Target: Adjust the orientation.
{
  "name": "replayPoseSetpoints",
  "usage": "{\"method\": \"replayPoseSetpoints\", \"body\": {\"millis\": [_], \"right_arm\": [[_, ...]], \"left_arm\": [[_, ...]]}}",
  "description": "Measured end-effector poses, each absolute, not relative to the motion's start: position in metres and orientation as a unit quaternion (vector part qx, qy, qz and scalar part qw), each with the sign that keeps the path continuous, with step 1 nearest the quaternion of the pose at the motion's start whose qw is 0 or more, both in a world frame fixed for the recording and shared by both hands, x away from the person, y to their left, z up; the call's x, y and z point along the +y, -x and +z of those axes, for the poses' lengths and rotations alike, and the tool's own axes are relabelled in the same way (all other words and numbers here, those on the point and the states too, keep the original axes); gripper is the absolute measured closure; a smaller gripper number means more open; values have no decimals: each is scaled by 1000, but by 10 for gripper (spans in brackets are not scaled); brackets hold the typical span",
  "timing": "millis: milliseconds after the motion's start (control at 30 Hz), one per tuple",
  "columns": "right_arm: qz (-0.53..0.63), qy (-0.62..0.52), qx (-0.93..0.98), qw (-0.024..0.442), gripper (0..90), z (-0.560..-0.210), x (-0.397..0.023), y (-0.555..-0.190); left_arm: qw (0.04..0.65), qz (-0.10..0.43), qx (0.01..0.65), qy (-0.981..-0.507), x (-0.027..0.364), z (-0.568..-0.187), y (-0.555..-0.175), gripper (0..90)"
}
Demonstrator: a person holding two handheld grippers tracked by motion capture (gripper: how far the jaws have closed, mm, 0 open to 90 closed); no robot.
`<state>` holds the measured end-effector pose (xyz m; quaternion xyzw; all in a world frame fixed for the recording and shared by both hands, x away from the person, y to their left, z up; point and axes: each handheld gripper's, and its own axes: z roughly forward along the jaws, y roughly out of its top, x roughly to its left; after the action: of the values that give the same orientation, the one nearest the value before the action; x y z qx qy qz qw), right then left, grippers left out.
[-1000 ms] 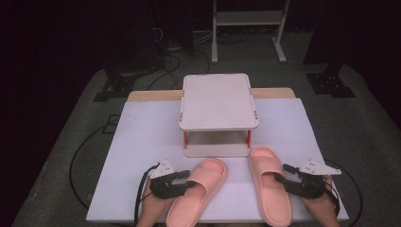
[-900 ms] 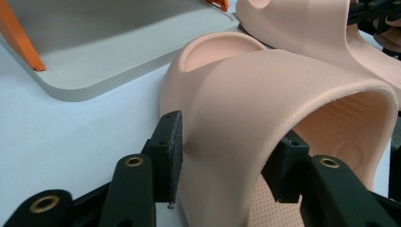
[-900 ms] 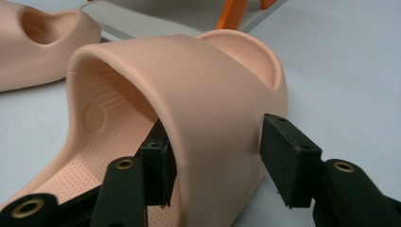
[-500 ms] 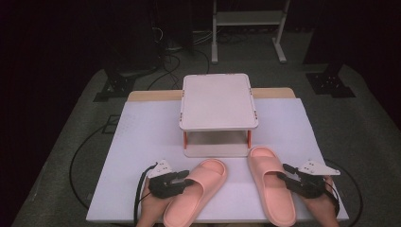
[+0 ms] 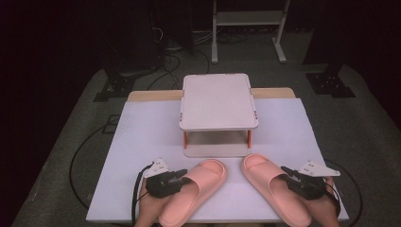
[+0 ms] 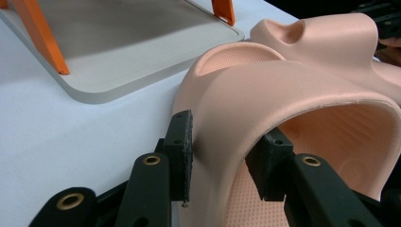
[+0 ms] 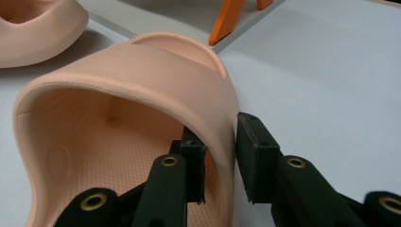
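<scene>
Two pink slippers lie side by side on the white table, toes toward a small two-level stand (image 5: 217,101). My left gripper (image 5: 182,178) comes in from the left slipper's (image 5: 194,191) outer side. Its jaws have just been closing, and in the left gripper view the left gripper (image 6: 224,146) pinches the left slipper's (image 6: 283,90) strap wall between its pads. My right gripper (image 5: 286,175) meets the right slipper (image 5: 272,189) from the right. Its jaws have also just been closing; the right gripper (image 7: 222,151) clamps the right slipper's (image 7: 142,61) strap edge.
The stand has a white top on orange legs (image 6: 40,38) over a grey base board (image 5: 215,150), just beyond the slipper toes. The white table cover (image 5: 142,142) stretches bare to both sides. Cables and a metal rack (image 5: 248,19) sit on the dark floor behind.
Both grippers' jaws have narrowed onto the slipper straps, the right one more plainly. Hands and slippers stay where they were.
</scene>
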<state>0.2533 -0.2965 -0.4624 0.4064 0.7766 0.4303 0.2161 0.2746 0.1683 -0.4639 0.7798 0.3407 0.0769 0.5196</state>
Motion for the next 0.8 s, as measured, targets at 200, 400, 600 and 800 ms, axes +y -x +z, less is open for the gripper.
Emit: {"method": "replayPoseSetpoints", "body": {"millis": [200,400,600,800], "right_arm": [[437,-400,776,214,749,-459,-293,-250],[443,-395,776,215,749,-457,-291,-249],[459,-394,769,210,749,-453,-290,-246],[470,-392,763,206,750,-449,-288,-244]], "left_arm": [[528,76,344,-773,171,-462,-274,642],[533,77,342,-770,174,-460,-273,642],[538,75,342,-767,175,-458,-272,645],[546,74,338,-763,175,-454,-270,650]]}}
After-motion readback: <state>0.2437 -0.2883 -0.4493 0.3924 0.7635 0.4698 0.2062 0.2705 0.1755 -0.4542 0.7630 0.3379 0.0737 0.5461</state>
